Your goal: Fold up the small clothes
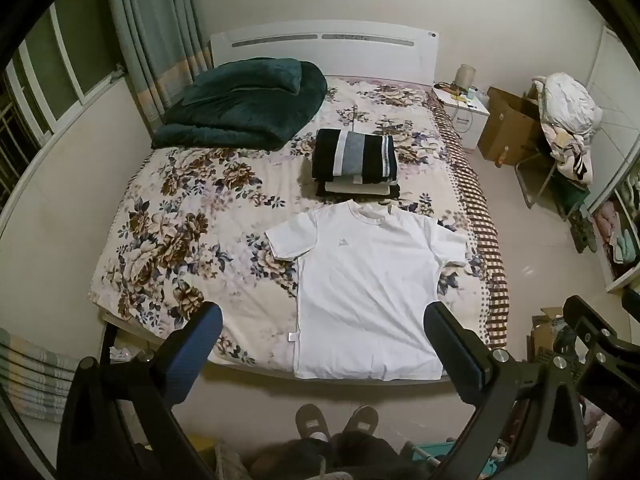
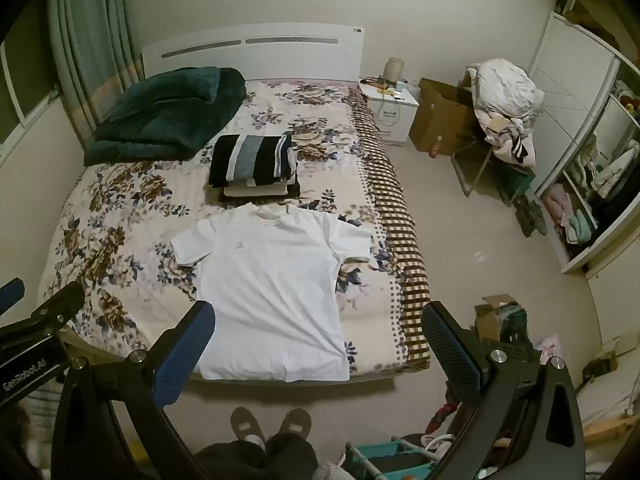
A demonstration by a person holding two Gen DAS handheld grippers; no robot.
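A white T-shirt point(image 1: 366, 292) lies flat, front up, on the near right part of the floral bed point(image 1: 180, 236), collar away from me; it also shows in the right wrist view point(image 2: 272, 292). Behind it sits a stack of folded clothes point(image 1: 354, 160) topped by a black, white and grey piece, also seen in the right wrist view point(image 2: 254, 162). My left gripper point(image 1: 322, 320) is open and empty, held above the foot of the bed near the shirt's hem. My right gripper point(image 2: 318, 320) is open and empty, above the shirt's lower right.
A folded dark green blanket point(image 1: 244, 104) lies at the bed's far left. A white nightstand point(image 2: 394, 110), a cardboard box point(image 2: 438, 120) and a chair piled with clothes point(image 2: 502, 108) stand to the right. A basket point(image 2: 384, 460) and my slippered feet point(image 2: 272, 426) are on the floor.
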